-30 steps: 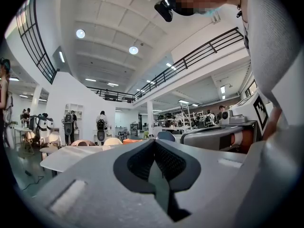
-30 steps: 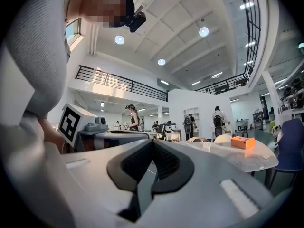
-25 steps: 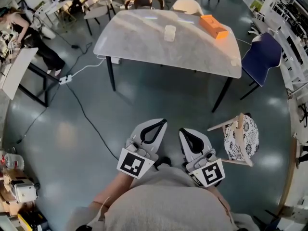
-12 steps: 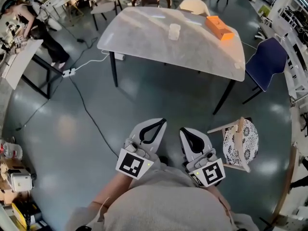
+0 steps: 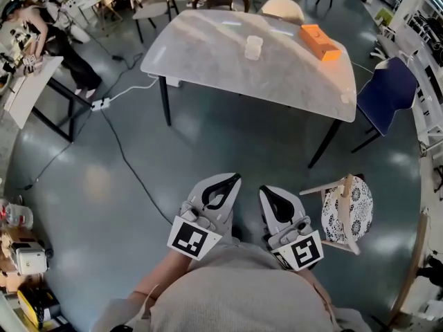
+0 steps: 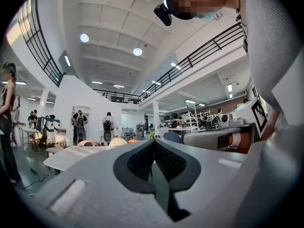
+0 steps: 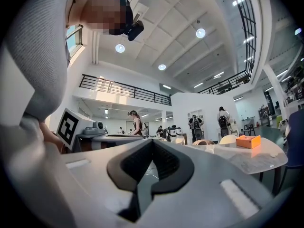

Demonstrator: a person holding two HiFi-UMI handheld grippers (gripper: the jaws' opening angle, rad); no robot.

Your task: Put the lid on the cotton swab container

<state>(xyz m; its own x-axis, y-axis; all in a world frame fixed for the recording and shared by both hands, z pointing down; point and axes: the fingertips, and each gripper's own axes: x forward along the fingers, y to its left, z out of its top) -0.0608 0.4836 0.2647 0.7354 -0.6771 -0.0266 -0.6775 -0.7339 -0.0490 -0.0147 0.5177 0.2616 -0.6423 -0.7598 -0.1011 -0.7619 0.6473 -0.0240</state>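
A clear cotton swab container (image 5: 253,47) stands near the middle of the grey table (image 5: 208,54), well ahead of me; it shows small in the right gripper view (image 7: 209,148). I cannot make out a lid. Both grippers are held close to my body over the floor, far from the table. My left gripper (image 5: 229,179) is shut with nothing in it, its jaws meeting in the left gripper view (image 6: 153,144). My right gripper (image 5: 266,191) is shut and empty too (image 7: 152,144).
An orange box (image 5: 320,41) lies at the table's far right. A blue chair (image 5: 385,92) stands right of the table, a wooden patterned-seat chair (image 5: 346,205) right of my grippers. A cable (image 5: 118,151) runs across the floor at left. A person (image 5: 48,40) works at far left.
The view has shifted slightly, so the table sits a little lower and to the right in the head view. Both grippers stay shut in the same place near my body.
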